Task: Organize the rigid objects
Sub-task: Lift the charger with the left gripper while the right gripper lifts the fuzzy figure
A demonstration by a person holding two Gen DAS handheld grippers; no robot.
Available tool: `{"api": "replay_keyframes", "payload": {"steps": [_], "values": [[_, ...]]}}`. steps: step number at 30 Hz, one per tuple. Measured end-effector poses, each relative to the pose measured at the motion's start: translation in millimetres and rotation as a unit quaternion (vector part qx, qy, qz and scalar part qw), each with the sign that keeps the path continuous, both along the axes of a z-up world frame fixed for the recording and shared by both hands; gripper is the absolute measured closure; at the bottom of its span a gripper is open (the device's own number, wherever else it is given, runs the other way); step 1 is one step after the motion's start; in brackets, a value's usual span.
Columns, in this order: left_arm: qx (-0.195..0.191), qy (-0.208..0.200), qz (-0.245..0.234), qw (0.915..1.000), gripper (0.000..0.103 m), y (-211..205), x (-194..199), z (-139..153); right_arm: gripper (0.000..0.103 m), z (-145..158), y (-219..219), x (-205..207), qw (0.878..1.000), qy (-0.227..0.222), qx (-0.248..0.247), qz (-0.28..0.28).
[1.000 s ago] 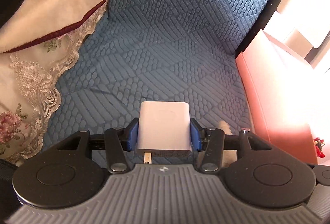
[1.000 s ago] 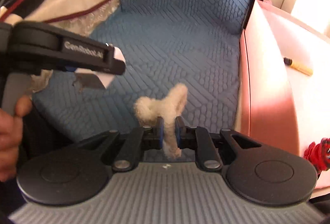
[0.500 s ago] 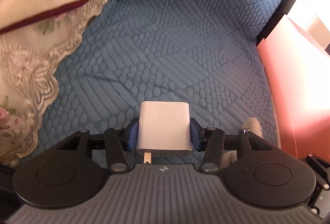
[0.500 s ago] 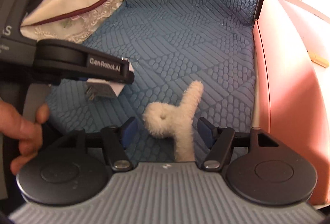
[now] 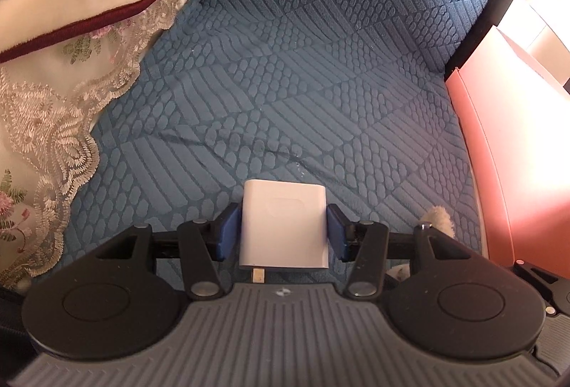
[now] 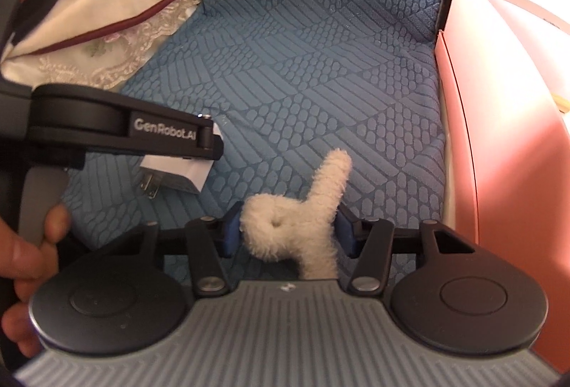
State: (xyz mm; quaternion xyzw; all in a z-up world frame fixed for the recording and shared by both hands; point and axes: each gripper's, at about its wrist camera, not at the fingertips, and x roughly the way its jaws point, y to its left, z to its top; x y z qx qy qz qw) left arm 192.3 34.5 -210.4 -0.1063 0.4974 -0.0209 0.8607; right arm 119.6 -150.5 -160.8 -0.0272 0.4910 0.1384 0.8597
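Observation:
My left gripper is shut on a white plug adapter and holds it low over the blue quilted seat. The adapter also shows in the right wrist view, prongs pointing down-left, under the left gripper's arm. A fluffy cream fabric piece lies on the seat between the blue pads of my right gripper, whose jaws are open with small gaps on both sides. A tip of the fluffy piece shows in the left wrist view.
A cream blanket with dark red piping and lace edge covers the seat's left side. A pink box stands along the right edge. The seat back rises behind. A hand holds the left gripper's handle.
My right gripper has opened and let go of the fluffy piece, which now rests on the seat. My left gripper has come lower and farther forward with the adapter still held.

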Motion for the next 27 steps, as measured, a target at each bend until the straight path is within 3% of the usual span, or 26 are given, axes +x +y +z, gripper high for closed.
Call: {"api": "replay_keyframes", "payload": {"steps": [6, 15, 27], "values": [[0.009, -0.005, -0.003, 0.9999, 0.045, -2, 0, 0, 0.048, -3, 2, 2, 1.0, -0.005, -0.006, -0.002], [-0.017, -0.005, 0.015, 0.9997, 0.046, 5, 1, 0, 0.052, 0, 5, -2, 0.999, -0.022, -0.033, -0.001], [-0.055, -0.048, 0.009, 0.9973, 0.046, 13, -12, 30, 0.053, 38, -7, -10, 0.999, -0.041, -0.025, -0.012]]}}
